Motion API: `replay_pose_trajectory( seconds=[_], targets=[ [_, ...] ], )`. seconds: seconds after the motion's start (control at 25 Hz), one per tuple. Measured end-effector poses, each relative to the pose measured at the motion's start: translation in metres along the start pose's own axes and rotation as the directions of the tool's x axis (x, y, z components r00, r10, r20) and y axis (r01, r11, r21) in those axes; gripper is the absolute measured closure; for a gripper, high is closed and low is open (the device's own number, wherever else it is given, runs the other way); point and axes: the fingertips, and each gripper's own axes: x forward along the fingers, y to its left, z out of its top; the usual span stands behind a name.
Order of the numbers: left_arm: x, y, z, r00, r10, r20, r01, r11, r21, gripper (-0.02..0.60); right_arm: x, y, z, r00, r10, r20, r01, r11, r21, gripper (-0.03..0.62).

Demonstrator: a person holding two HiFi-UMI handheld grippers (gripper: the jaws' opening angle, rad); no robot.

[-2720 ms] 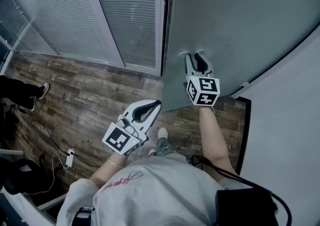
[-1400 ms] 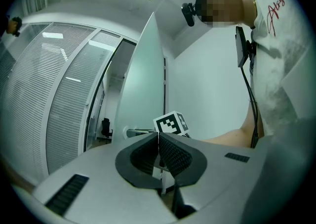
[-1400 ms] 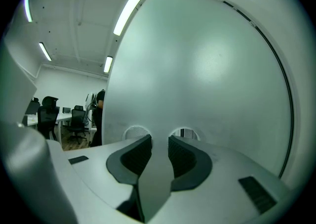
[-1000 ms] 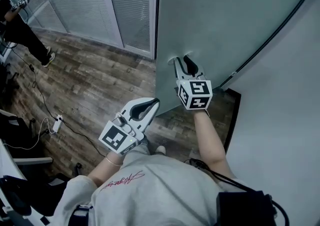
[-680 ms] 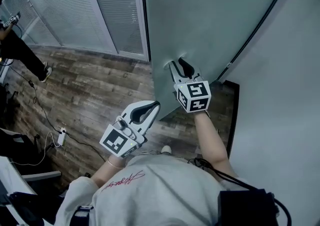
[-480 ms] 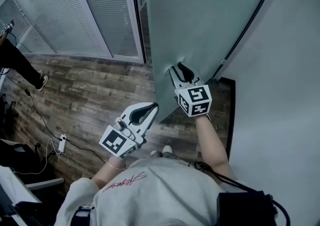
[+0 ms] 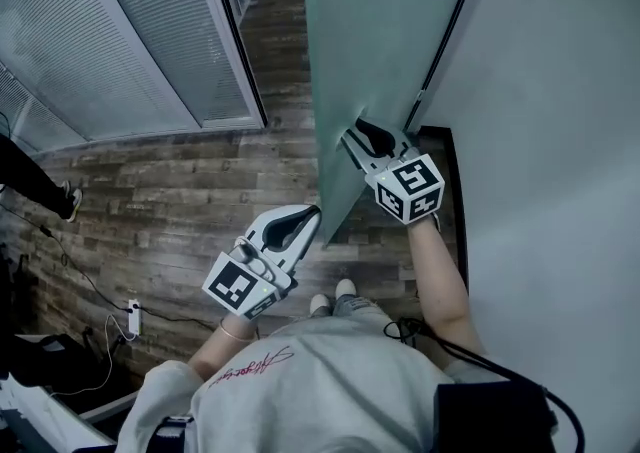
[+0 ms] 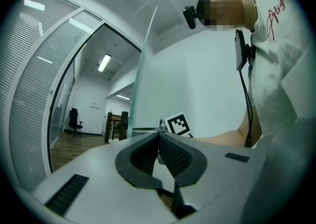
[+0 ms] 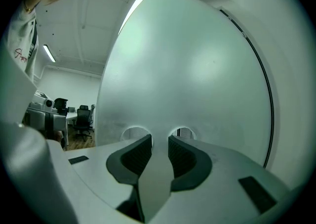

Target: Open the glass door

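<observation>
Head view, read from left to right. At the far left edge a bystander's leg and shoe (image 7: 45,186) stand on the wood-plank floor (image 7: 170,191). A white power strip (image 7: 133,308) and its cable lie nearer the wearer. Beyond these runs a glazed partition (image 7: 110,51) backed by slatted blinds.

Left of centre, the left gripper (image 7: 313,211) is held level close to the wearer's body. It sits just left of the door's free edge and does not touch it. Its own view shows the ribbed pads brought together with nothing between them.

At centre, the glass door (image 7: 380,21) is a frosted pale-green panel. It stands swung away from the partition, so a strip of floor shows between the two. In the left gripper view the door appears nearly edge-on.

To its right, the right gripper (image 7: 356,127) points level at the frosted face of the door, low on the panel and near its right side. Its jaws stand apart with only the glass ahead of them, and their tips lie at the surface. A dark frame strip (image 7: 447,31) and a plain white wall (image 7: 560,141) close the scene at the right
</observation>
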Motion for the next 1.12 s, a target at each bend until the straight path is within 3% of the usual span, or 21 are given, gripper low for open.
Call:
replay_pose_trajectory(
  seconds=[0.36,0.56,0.76,0.96,1.12],
  targets=[
    [-0.001,-0.023,0.001,0.993,-0.114,-0.015,0.114,0.993,0.016,0.563,-0.038,-0.001,0.004,0.999,0.035,0.000,-0.035,0.999,-0.001,0.480],
    [0.011,-0.031,0.005,0.989,-0.144,-0.013,0.144,0.989,0.020,0.563,-0.060,-0.004,0.007,0.999,0.048,0.000,-0.048,0.999,0.000,0.480],
    [0.027,-0.037,0.012,0.986,-0.164,-0.019,0.165,0.983,0.074,0.563,-0.078,-0.005,0.007,0.998,0.063,-0.009,-0.063,0.998,0.008,0.480],
    [0.033,-0.051,0.038,0.975,-0.221,0.031,0.219,0.975,0.044,0.563,-0.090,0.004,0.028,0.997,0.071,-0.008,-0.071,0.997,0.016,0.480],
    [0.064,-0.084,0.016,0.966,-0.258,0.029,0.257,0.966,0.028,0.563,-0.123,-0.018,0.006,0.997,0.082,0.000,-0.082,0.996,0.025,0.480]
  ],
)
